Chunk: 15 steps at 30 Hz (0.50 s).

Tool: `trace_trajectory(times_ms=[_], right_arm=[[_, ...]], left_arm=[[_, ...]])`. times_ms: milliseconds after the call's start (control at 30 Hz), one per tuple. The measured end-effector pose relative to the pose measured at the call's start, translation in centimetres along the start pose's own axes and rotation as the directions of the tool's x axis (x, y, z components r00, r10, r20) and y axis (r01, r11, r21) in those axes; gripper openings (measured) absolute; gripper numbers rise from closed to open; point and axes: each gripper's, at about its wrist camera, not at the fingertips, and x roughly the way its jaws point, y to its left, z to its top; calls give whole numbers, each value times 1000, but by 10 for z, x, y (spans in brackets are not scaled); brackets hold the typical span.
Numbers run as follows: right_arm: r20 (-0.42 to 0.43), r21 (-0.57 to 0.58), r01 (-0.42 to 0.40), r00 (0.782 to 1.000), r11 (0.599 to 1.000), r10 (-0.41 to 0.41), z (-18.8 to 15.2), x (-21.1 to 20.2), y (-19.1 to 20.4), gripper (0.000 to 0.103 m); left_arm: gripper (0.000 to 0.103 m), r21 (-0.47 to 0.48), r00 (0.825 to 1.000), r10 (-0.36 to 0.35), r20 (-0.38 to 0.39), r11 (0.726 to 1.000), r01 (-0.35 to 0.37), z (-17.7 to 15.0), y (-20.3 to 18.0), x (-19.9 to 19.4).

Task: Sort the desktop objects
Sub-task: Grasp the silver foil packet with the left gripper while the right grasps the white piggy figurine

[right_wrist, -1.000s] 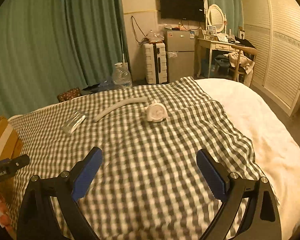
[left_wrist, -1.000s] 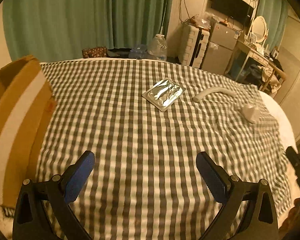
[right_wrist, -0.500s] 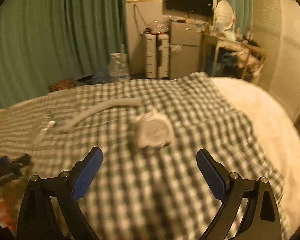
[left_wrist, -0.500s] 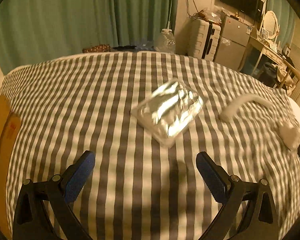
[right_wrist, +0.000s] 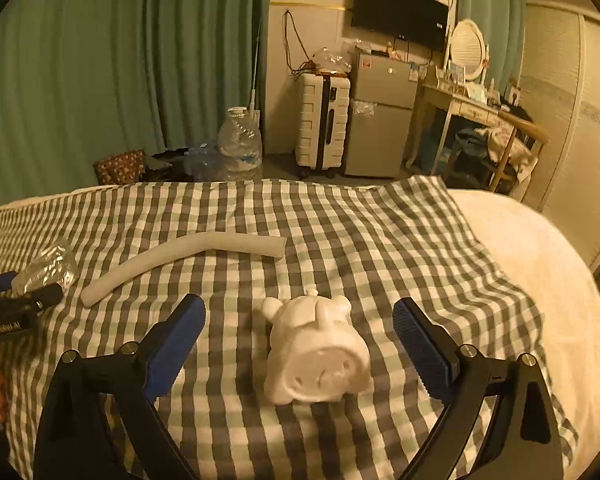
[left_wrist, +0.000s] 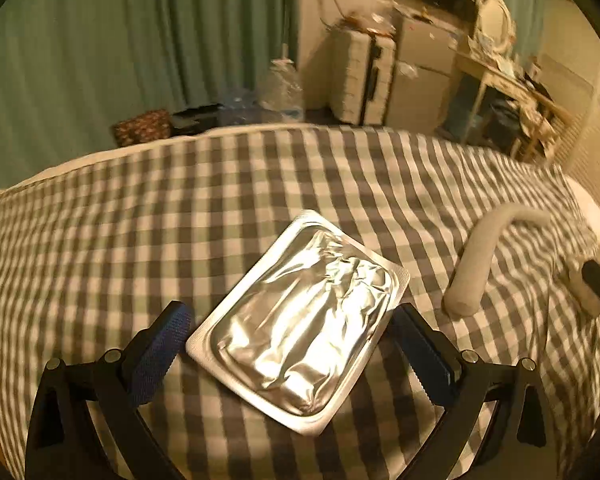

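A silver foil pack (left_wrist: pixel 300 316) lies flat on the checked cloth (left_wrist: pixel 180 208), between the blue pads of my left gripper (left_wrist: pixel 290 332), which is open around it without gripping. A white foam tube (left_wrist: pixel 480 256) curves to its right. In the right wrist view a white pig-shaped figure (right_wrist: pixel 316 352) lies on its side between the pads of my right gripper (right_wrist: pixel 298 332), also open. The foam tube (right_wrist: pixel 180 258) lies beyond it, and the foil pack (right_wrist: pixel 50 266) shows at the left beside the other gripper's black body (right_wrist: pixel 8 312).
The cloth covers a bed with a white blanket (right_wrist: pixel 540 280) on the right. Past the bed's far edge are green curtains (right_wrist: pixel 100 60), a water jug (right_wrist: pixel 239 142), a white suitcase (right_wrist: pixel 322 120), a small fridge (right_wrist: pixel 380 116) and a cluttered desk (right_wrist: pixel 480 108).
Both grippers have moved forward and down over the cloth. The foil pack now lies between the left pads and the pig figure between the right pads. Both stayed open.
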Motion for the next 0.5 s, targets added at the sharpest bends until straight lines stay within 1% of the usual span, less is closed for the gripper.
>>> trace_trajectory(times_ms=[133,200,267,300,333,400,433,500], right_arm=[[-24,34,-17,1000,999,18,-1,12,-11,95],[-28,47,-22,999,999,24,-3,13,-16,95],[-46,58,-35,998,998,37,-5,16,-19,88],[-59,59,-36,997,998,39,-7,16,-19,78],[-79,60,-37,996,997,42,-8,19,-20,64],[-94,63,-32,995,998,37,-10,21,-20,50],[-95,71,-42,994,997,48,-11,19,-21,50],[-94,80,-49,994,996,56,-13,18,-22,50]], left_arm=[[103,19,999,-38,-5,999,39,3,-3,0],[101,45,999,-35,-4,998,35,1,-6,-1],[96,65,999,-34,13,997,33,-4,-12,-6],[91,74,999,-32,21,997,31,-6,-13,-8],[88,77,999,-34,22,996,32,-9,-14,-9],[85,81,999,-34,24,996,32,-12,-16,-11],[81,77,999,-41,26,996,39,-12,-17,-12],[77,77,998,-44,34,996,41,-14,-17,-14]])
